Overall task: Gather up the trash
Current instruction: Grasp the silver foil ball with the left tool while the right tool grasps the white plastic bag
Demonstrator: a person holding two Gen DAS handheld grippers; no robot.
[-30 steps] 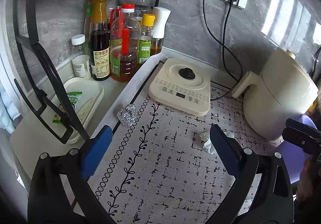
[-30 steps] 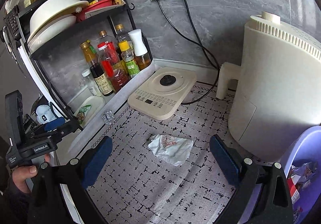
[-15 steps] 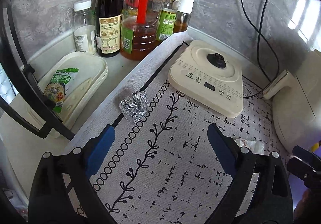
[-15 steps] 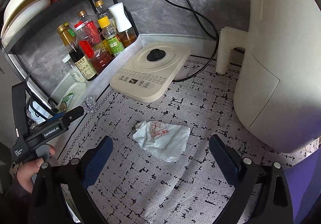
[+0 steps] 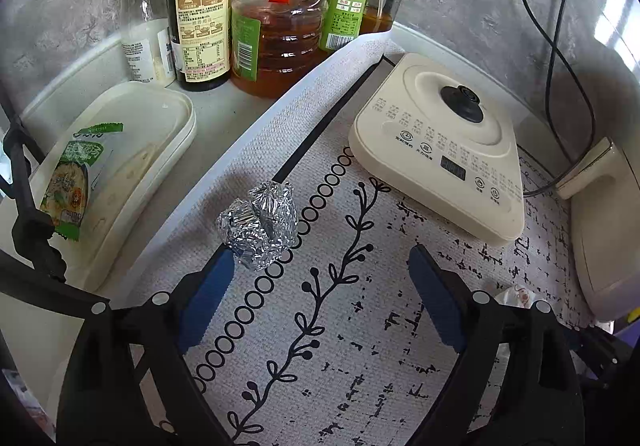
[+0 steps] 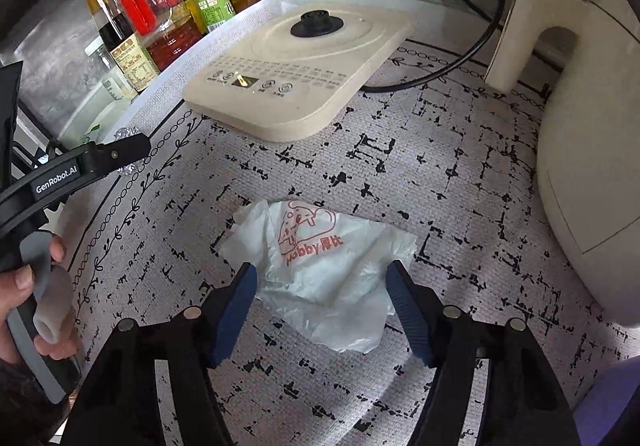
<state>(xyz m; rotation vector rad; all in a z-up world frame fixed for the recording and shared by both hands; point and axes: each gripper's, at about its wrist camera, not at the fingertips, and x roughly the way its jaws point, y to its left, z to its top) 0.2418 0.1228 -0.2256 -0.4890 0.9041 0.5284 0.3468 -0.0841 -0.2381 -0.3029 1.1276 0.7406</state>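
Note:
A crumpled ball of silver foil [image 5: 262,224] lies on the patterned mat [image 5: 360,326], just ahead of the left fingertip of my open left gripper [image 5: 320,298]. A crumpled white wrapper with red print [image 6: 320,258] lies on the mat between the open jaws of my right gripper [image 6: 320,310], low over it. An edge of the wrapper [image 5: 516,294] shows in the left wrist view. The left gripper [image 6: 116,156] and the hand holding it show at the left of the right wrist view, with the foil [image 6: 126,134] partly hidden behind it.
A cream induction base [image 5: 440,158] with a black cord sits at the back of the mat. Sauce and oil bottles [image 5: 276,6] stand at the back left. A white lidded tray [image 5: 132,150] holds a green packet [image 5: 74,182]. A cream air fryer [image 6: 592,126] stands at the right.
Both grippers have moved forward and down. The left has closed in on the foil ball, and the right has come down around the white wrapper, its jaws narrower than before.

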